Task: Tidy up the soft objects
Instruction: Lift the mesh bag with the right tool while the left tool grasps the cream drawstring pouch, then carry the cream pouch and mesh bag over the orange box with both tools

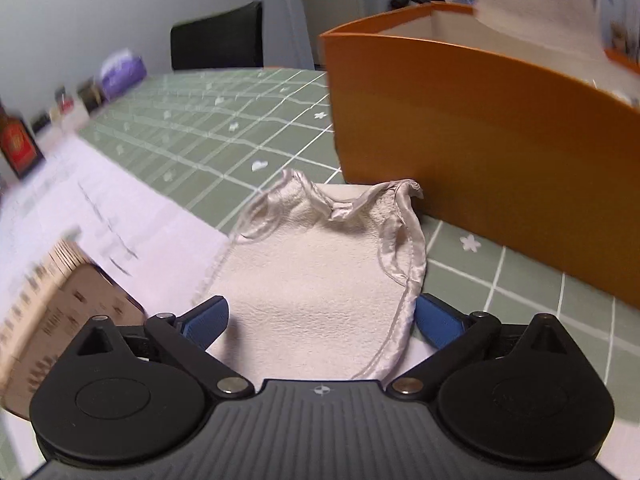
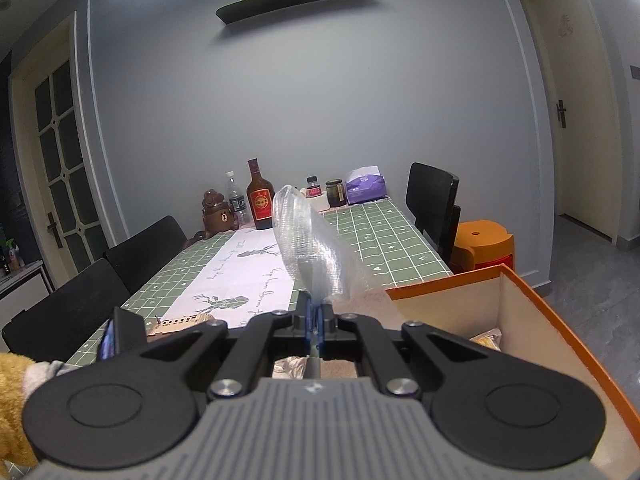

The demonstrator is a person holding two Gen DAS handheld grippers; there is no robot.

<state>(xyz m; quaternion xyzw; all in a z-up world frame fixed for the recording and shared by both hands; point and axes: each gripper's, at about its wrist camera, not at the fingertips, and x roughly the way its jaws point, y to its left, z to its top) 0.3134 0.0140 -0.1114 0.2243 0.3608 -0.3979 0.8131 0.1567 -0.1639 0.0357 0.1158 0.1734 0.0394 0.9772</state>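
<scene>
Two grippers share the work. The left gripper point(image 1: 320, 318) hangs spread wide around a cream drawstring pouch point(image 1: 320, 272) lying on the tabletop point(image 1: 224, 128), just beside the orange box point(image 1: 460, 136). The right gripper point(image 2: 315, 316) pinches a clear bubble-wrap sheet point(image 2: 308, 240), raised beside the box.

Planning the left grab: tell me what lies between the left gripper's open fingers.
In the left wrist view, the cream drawstring pouch lies flat on the table between the left gripper's blue fingers, its satin edge by the right one. Nothing else sits there.
</scene>
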